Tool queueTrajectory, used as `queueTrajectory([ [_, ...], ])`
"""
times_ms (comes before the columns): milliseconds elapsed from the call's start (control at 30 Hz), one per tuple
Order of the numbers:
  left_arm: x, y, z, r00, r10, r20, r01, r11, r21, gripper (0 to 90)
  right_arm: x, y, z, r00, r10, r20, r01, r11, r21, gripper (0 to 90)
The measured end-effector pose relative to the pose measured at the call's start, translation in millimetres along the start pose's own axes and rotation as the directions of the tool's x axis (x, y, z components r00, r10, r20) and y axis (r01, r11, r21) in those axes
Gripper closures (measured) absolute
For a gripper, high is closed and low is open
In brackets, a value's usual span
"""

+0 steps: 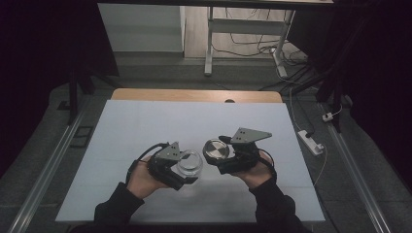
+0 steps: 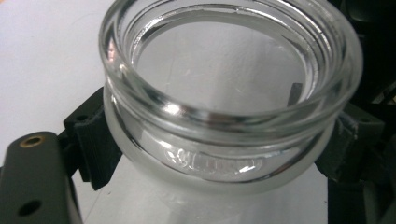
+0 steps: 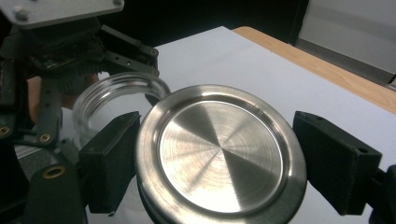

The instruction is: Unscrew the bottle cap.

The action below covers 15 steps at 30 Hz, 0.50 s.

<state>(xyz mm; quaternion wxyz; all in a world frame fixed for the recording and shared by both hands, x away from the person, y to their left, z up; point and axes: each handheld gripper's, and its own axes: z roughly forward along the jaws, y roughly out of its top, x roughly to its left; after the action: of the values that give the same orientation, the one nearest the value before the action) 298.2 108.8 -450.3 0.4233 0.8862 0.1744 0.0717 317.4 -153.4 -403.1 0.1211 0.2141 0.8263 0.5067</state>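
- Left gripper (image 1: 187, 167): jaws pinched on the body of a clear glass jar (image 1: 190, 163), just below the threaded neck; the pads (image 2: 95, 140) press on either side in the left gripper view. Mouth open, nothing visible inside.
- Right gripper (image 1: 219, 151): jaws clamped across the rim of a round brushed-metal lid (image 1: 215, 149); one black pad (image 3: 112, 156) sits against the left edge, the other at the right edge.
- Jar and lid are side by side, lid just right of the jar, close but apart. In the right gripper view the lid's edge overlaps the jar rim (image 3: 116, 88) by line of sight; cannot tell any contact.
- Both are held over the near middle of the white table (image 1: 145, 126); whether the jar base rests on it, can't tell.
- Step, as I read it: lid off, jar open. Either just unscrewed or about to be screwed on, can't say which.
- Next move if capping: bring the lid level over the mouth, centre it on the threads, lower it flat, then twist while the left grip keeps the jar from turning.
- Risk: a tilted lid will cross-thread; glass may slip in the pads.
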Motion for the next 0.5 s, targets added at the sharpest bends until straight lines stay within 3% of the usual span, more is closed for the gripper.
queueTrajectory([
  [500,22.3,-1.2,-11.4,0.9963,-0.058,-0.064,0.055,0.9974,-0.047,15.5,14.1,-8.1,-9.9,0.9999,-0.007,-0.011,0.007,1.0000,0.003,18.0],
])
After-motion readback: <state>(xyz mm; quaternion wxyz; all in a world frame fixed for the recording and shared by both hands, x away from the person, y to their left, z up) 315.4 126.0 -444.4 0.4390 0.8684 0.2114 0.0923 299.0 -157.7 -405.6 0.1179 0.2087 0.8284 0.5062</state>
